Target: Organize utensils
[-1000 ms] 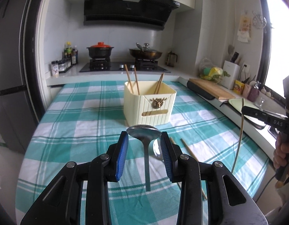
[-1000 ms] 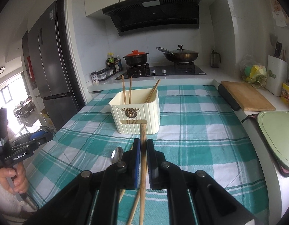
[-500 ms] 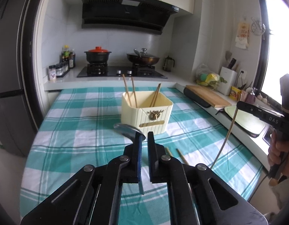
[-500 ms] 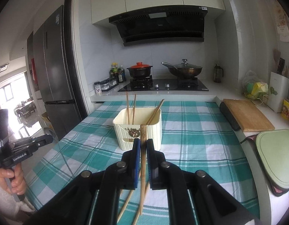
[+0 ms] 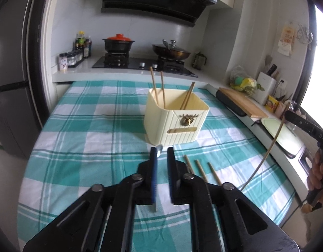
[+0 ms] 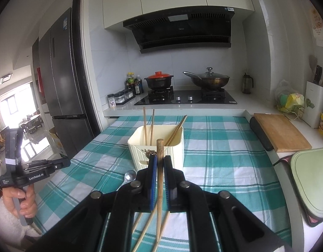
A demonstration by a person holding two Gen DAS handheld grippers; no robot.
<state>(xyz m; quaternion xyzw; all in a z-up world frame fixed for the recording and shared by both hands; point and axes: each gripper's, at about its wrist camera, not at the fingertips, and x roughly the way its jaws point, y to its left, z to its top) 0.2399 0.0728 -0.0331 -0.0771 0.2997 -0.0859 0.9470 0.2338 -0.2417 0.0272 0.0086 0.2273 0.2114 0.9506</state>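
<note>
A cream utensil box point(image 5: 176, 119) stands mid-table with several chopsticks in it; it also shows in the right wrist view point(image 6: 156, 150). My left gripper point(image 5: 162, 150) is shut on a metal spoon point(image 5: 159, 148), held edge-on above the cloth, short of the box. My right gripper point(image 6: 160, 158) is shut on a wooden chopstick point(image 6: 160, 168), raised in front of the box. Three chopsticks point(image 5: 200, 169) lie on the cloth right of my left gripper. A second spoon point(image 6: 129, 175) lies on the cloth left of my right gripper.
The table has a teal checked cloth point(image 5: 88, 130). A stove with a red-lidded pot point(image 5: 118, 42) and a wok point(image 5: 172, 51) is behind it. A wooden cutting board point(image 6: 281, 131) and a green board point(image 6: 312, 174) sit on the right counter. A fridge point(image 6: 63, 88) stands left.
My left gripper closed on the spoon and lifted it off the cloth, turning it edge-on. My right gripper rose with the chopstick still in it.
</note>
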